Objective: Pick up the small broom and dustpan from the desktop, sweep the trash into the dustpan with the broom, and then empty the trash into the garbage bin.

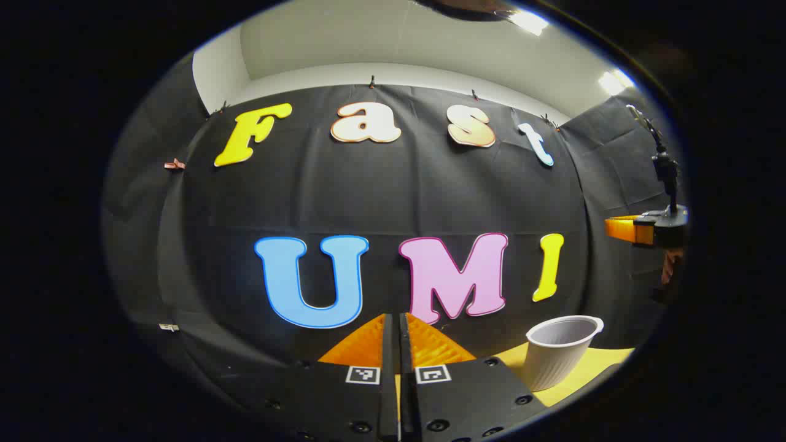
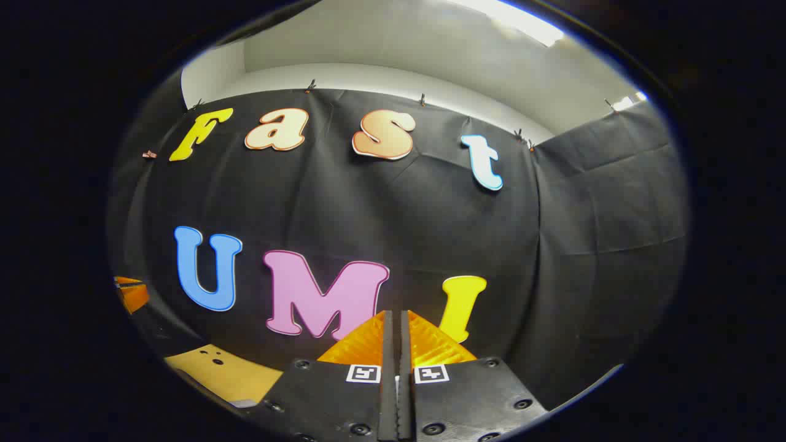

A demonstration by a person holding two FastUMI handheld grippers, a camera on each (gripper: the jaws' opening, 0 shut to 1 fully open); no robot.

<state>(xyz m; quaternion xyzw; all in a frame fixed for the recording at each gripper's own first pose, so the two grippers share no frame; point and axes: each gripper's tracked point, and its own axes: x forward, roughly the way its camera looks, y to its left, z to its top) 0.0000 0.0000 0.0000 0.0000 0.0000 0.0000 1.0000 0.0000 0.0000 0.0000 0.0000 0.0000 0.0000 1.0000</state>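
Note:
My left gripper (image 1: 393,318) is raised and points at the booth wall, its fingers pressed together with nothing between them. Low on the right in the left gripper view, a small pale cup-shaped bin (image 1: 560,355) stands upright on the yellow desktop (image 1: 599,363). My right gripper (image 2: 396,314) is also shut on nothing and faces the wall. In the right gripper view, a strip of the yellow desktop (image 2: 236,379) lies at the lower left, with a few small dark specks (image 2: 212,357) on it.
The other gripper (image 1: 642,228) hangs at the far right edge of the left gripper view, under a thin black stand (image 1: 664,169). A bit of the other gripper (image 2: 131,293) pokes in at the left edge of the right gripper view. Black cloth walls close the back and right side.

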